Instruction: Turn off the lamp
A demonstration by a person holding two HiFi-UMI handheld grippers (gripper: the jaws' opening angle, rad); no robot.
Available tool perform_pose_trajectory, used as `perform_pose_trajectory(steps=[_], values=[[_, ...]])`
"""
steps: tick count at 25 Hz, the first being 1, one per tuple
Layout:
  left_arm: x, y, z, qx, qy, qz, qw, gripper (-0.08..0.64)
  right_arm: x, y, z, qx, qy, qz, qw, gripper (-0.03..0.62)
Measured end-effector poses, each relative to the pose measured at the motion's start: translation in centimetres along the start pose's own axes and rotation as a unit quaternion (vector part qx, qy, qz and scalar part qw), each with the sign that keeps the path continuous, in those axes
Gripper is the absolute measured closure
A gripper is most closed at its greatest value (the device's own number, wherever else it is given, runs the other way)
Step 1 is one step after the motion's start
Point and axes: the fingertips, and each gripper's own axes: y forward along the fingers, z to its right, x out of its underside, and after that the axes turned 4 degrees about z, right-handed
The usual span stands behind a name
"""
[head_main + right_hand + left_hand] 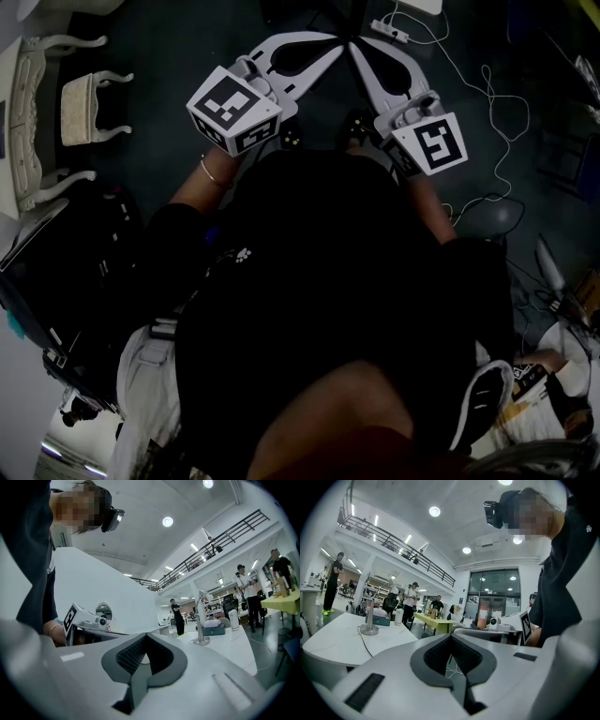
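Observation:
A silver desk lamp (370, 620) with a round base stands on a white table (333, 641) far to the left in the left gripper view. In the right gripper view the same lamp (201, 620) rises right of centre, its head bent over. I cannot tell whether it is lit. In the head view both grippers are held out in front of the person's body, above the dark floor. My left gripper (328, 45) and right gripper (361, 52) are shut and empty, their tips nearly meeting. Each gripper's pads (457, 656) (131, 656) are pressed together, well short of the lamp.
A teal box (383, 620) and a white cup (398, 615) sit beside the lamp. Several people stand around a yellow-green table (436, 621) behind. In the head view, white ornate furniture (33, 122) and a stool (89, 108) stand left, and cables (487, 94) trail across the floor right.

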Motion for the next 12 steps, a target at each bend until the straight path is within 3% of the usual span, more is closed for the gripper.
perform_pose_trajectory(steps=[12], values=[[0.4, 2.5, 0.5, 0.014, 0.001, 0.000, 0.9999, 0.554, -0.4, -1.7, 2.4, 0.021, -0.008, -0.001, 1.000, 0.592]])
